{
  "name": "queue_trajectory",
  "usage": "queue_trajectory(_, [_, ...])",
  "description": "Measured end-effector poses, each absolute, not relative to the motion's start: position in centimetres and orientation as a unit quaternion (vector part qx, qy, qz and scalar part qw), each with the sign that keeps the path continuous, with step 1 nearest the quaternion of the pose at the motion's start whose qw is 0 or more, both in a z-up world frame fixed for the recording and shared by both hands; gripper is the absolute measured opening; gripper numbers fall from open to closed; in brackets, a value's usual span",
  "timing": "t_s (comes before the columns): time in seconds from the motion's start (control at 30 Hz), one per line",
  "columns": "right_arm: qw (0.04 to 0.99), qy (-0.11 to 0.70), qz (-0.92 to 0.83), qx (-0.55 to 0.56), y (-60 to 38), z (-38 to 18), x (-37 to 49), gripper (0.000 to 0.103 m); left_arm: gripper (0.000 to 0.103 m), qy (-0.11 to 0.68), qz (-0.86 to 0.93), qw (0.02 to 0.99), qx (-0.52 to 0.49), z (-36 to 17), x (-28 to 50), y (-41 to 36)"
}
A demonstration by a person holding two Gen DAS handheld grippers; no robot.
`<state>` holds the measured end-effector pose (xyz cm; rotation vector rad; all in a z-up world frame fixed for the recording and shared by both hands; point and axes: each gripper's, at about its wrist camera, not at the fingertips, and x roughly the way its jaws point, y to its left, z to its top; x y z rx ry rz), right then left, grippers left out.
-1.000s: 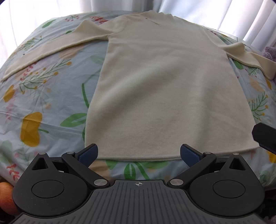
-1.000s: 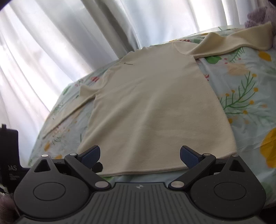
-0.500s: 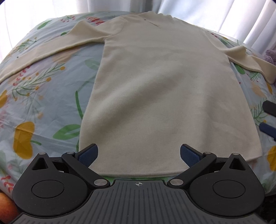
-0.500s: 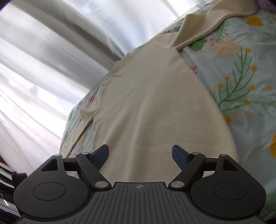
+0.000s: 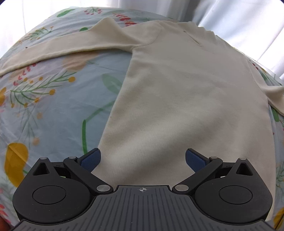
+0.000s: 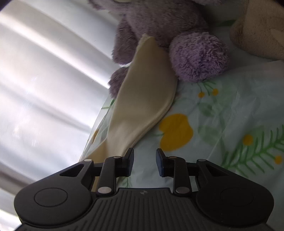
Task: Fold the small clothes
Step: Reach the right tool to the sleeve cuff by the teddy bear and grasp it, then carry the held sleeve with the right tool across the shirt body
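Note:
A cream long-sleeved top [image 5: 186,99] lies flat on a floral bedsheet [image 5: 44,110], its left sleeve [image 5: 71,48] stretched out to the left. My left gripper [image 5: 142,160] hovers open over the lower body of the top, its blue pads wide apart. In the right wrist view the top's right sleeve [image 6: 142,106] runs up to a purple plush toy [image 6: 177,35]. My right gripper [image 6: 144,163] is low beside that sleeve, jaws closing with only bedsheet [image 6: 221,115] showing in the narrow gap between them.
A beige plush [image 6: 261,26] sits beside the purple toy at the top right. White curtains [image 6: 44,80] hang behind the bed. The curtains [image 5: 239,16] also back the bed's far edge in the left wrist view.
My left gripper moved forward over the top's hem. My right gripper swung away from the top's body to its right sleeve by the plush toy, rolled, and its jaws narrowed.

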<state>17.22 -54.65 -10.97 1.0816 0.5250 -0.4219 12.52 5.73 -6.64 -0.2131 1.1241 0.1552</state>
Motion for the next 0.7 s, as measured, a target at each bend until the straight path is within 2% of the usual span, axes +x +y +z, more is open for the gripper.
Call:
queue_trajectory(0.37, [0.783,0.208,-0.204,0.549,-57.9,-14.9,22.3,0.028,0.103,0.532,0.097,0.836,-0.094,-8.1,13.5,6.0])
queue_trajectory(0.43, [0.787,0.206,-0.209,0.543,-57.9,-14.7,22.6,0.023,0.103,0.535,0.090,0.837,-0.071,-8.3,13.5,5.6])
queue_trajectory(0.53, [0.798,0.207,-0.221,0.522,-57.6,-14.3,23.4,0.009,0.103,0.535,0.079,0.839,-0.063,-8.3,13.2,5.6])
queue_trajectory(0.7, [0.828,0.191,-0.243,0.467,-55.8,-10.8,23.5,0.006,0.103,0.535,0.061,0.840,-0.067,-8.1,12.9,6.0])
